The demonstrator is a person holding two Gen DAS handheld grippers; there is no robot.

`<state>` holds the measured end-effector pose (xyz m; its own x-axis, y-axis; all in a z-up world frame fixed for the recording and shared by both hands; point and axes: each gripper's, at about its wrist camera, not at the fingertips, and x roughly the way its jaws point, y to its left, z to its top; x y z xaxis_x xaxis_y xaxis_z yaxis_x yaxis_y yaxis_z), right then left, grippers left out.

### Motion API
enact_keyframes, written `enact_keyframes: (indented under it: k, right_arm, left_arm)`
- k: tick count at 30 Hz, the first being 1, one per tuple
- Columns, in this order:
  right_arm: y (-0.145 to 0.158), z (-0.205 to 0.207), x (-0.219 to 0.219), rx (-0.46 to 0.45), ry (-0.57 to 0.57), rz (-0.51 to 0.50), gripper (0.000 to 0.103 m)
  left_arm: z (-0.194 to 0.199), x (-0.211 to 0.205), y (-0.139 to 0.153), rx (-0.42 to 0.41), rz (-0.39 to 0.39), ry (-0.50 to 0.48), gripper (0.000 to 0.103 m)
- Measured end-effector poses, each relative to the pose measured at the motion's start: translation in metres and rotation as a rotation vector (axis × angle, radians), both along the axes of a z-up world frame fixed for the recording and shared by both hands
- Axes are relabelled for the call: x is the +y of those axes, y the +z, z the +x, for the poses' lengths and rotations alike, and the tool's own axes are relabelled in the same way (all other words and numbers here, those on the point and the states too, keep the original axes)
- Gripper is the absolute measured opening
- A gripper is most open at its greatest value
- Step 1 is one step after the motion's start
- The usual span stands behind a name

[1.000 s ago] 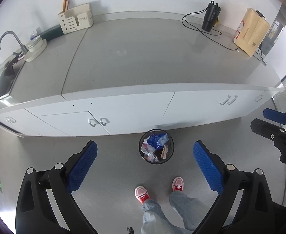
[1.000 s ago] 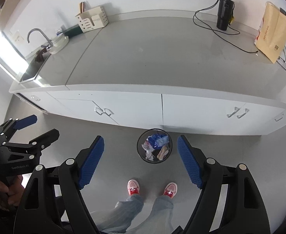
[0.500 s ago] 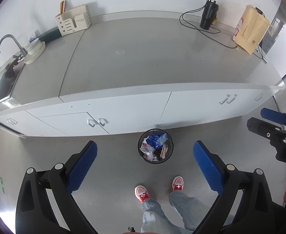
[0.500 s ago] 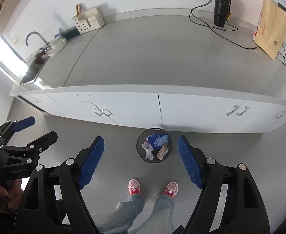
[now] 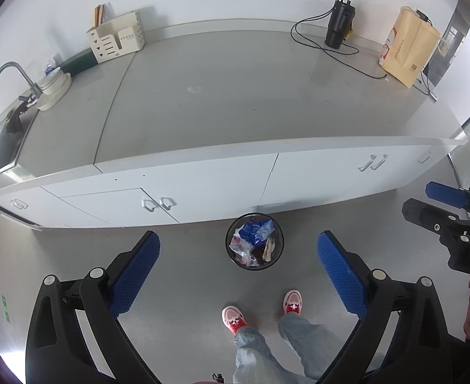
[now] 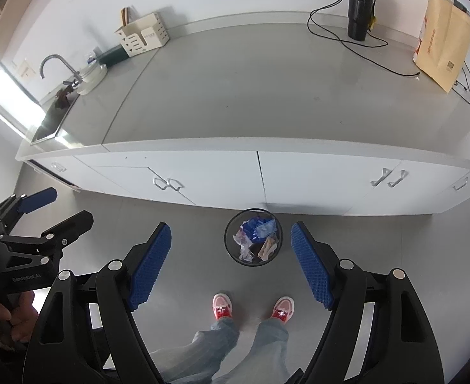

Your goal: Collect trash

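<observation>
A round black mesh trash bin (image 5: 254, 241) stands on the floor in front of the white cabinets, holding blue and clear wrappers; it also shows in the right wrist view (image 6: 253, 237). My left gripper (image 5: 238, 252) is open and empty, held high above the bin. My right gripper (image 6: 231, 246) is open and empty, also high above the bin. Each gripper shows at the edge of the other's view: the right one (image 5: 426, 198) and the left one (image 6: 65, 204).
The grey countertop (image 5: 235, 96) carries a cream organiser (image 5: 116, 36), a black tumbler (image 5: 338, 28) with cables, a yellow paper bag (image 5: 409, 46) and a sink with faucet (image 5: 11, 73) at the left. The person's red shoes (image 5: 260, 310) stand just before the bin.
Both grippers have risen and drifted slightly back, so the counter appears a little farther away. Jaws stay open.
</observation>
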<state>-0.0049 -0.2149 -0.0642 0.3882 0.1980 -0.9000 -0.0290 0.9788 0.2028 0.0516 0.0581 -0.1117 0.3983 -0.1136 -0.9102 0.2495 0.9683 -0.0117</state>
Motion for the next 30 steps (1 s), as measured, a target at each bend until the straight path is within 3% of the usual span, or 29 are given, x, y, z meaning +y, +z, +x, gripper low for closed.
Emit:
enact_keyframes:
  k: [30]
  right_arm:
    - [-0.002, -0.008, 0.007, 0.014, -0.012, 0.011, 0.078]
  left_arm:
    - [-0.008, -0.007, -0.002, 0.012, 0.007, 0.0, 0.097]
